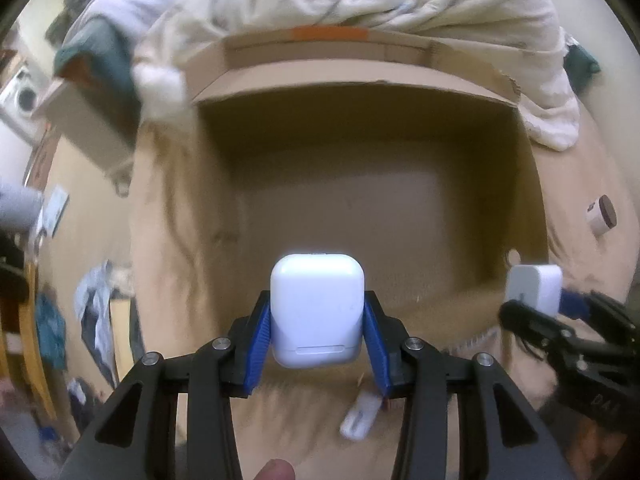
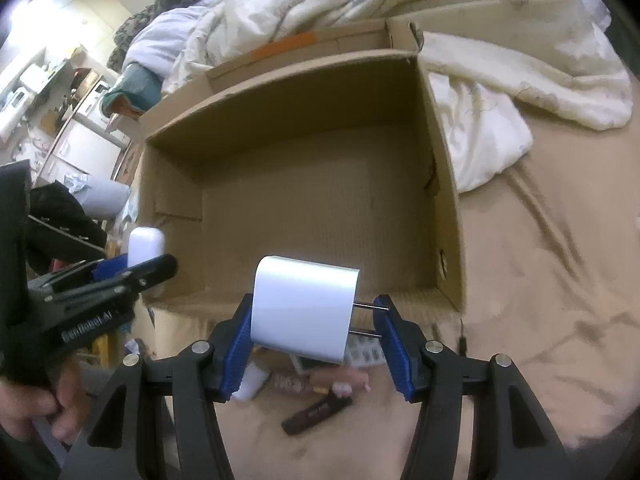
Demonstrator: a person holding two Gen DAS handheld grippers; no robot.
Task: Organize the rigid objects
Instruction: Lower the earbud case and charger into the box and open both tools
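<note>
A fingertip (image 1: 276,470) pokes in at the bottom edge of the left wrist view, cut off by the frame. Just ahead, the left tongs (image 1: 318,326) are clamped on a white earbud case (image 1: 318,312), blue pads pressed on both its sides. The case stands lengthwise along the fingers, rounded top pointing away toward the cardboard box (image 1: 400,76), its seam at the near end. It hangs over the near edge of the box, above the tan bedsheet (image 1: 580,160).

The right tongs (image 2: 314,320) are partly closed on a white charger plug (image 2: 304,310). Its long axis runs across the jaws: the left pad is against the flat back, the two metal prongs point right and meet the right pad. The plug sits over the near wall of the box (image 2: 444,184), which is open-topped with nothing visible on the floor inside.

On the sheet under the right tongs lie a dark stick-shaped item (image 2: 316,414), some small packets (image 2: 362,354) and a white piece (image 2: 250,386), all partly hidden and blurred, not identifiable. A small white item (image 1: 360,422) under the left tongs is also smeared. A round lidded jar (image 1: 602,216) lies on its side right of the box. A crumpled white duvet (image 2: 480,20) is behind the box. A hand (image 2: 40,408) grips the left tool, cut off at the frame edge.
</note>
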